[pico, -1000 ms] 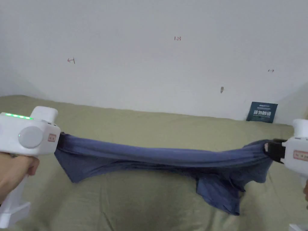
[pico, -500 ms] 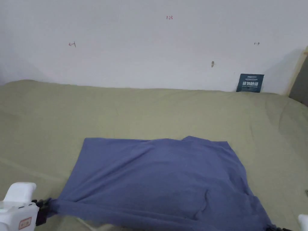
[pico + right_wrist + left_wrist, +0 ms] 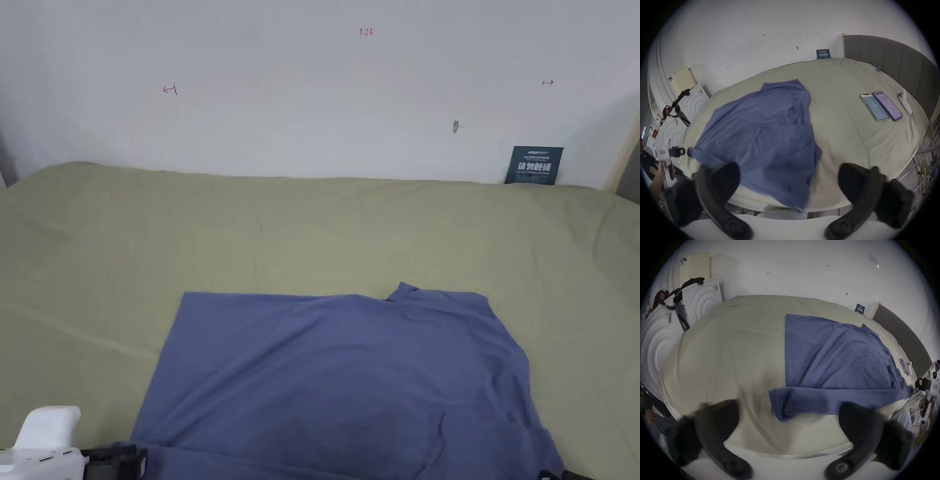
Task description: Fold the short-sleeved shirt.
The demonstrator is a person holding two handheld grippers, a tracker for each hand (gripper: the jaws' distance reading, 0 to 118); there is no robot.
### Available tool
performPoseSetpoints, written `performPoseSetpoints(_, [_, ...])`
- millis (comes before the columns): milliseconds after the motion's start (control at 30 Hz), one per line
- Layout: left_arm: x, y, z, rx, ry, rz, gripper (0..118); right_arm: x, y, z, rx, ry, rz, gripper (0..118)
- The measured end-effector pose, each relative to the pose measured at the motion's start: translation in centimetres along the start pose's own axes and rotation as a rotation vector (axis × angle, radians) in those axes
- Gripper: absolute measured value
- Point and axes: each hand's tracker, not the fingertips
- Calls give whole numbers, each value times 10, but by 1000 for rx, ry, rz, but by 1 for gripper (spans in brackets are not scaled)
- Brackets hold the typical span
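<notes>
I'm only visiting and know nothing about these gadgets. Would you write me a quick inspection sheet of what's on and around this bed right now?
Surface: bed under a pale green sheet, lightly creased.
Job's things: blue shirt spread nearly flat, not yet folded; near edge bunched.
Clutter: two phones and a white controller lying on the sheet, apart from the shirt.
Grippers: left gripper and right gripper, jaws wide apart, holding nothing.
Cables: a tangle beside the bed.
Surroundings: white wall, dark sign, grey headboard, white appliances.
</notes>
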Motion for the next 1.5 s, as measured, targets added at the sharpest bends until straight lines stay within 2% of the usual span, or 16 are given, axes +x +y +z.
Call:
performPoseSetpoints(233, [30, -5, 56, 238, 34, 97, 114, -36, 12, 23, 17, 36, 79, 113])
performPoseSetpoints(300, [40, -8, 73, 306, 73, 101, 66, -48, 12, 36, 99, 12, 112, 78])
performPoseSetpoints(333, [42, -9, 78, 318, 87, 93, 20, -53, 12, 41, 104, 12, 114, 40])
performPoseSetpoints(367, [37, -14, 77, 300, 81, 102, 0, -57, 12, 43, 121, -2, 118, 2])
performPoseSetpoints(433, [32, -20, 80, 314, 1, 97, 0, -59, 6, 47, 169, 5, 128, 2])
performPoseSetpoints(567, [37, -32, 87, 387, 106, 42, 0, -67, 2, 51, 203, -32, 199, 2])
performPoseSetpoints(700, [32, -31, 88, 371, 112, 35, 0, -73, -3, 53, 204, -12, 183, 2])
performPoseSetpoints(1000, [-4, -16, 27, 164, 56, 70, 5, -72, -7, 39, 165, -11, 197, 2])
performPoseSetpoints(1067, [-5, -11, 11, 123, 48, 71, 55, -70, -8, 35, 144, -16, 193, 2])
performPoseSetpoints(1100, [-8, -6, -2, 84, 81, 76, 69, -68, -7, 33, 132, -17, 190, 2])
performPoseSetpoints(1133, [-11, -3, -15, 45, 78, 57, 69, -67, -7, 31, 120, -17, 187, 2])
performPoseSetpoints(1167, [-5, -1, -19, 40, 92, 62, 114, -65, -7, 30, 113, -17, 182, 2])
performPoseSetpoints(1200, [-3, 1, -25, 40, 92, 56, 118, -63, -6, 28, 107, -21, 174, 2])
performPoseSetpoints(1367, [2, 13, -59, -82, 138, 34, 111, -47, -4, 19, 45, -13, 141, 2])
performPoseSetpoints(1433, [3, 13, -54, -89, 112, 48, 79, -41, -6, 14, 23, -31, 160, 2])
performPoseSetpoints(1500, [11, 9, -44, -81, 44, 53, 14, -36, -7, 11, -4, -39, 172, 2])
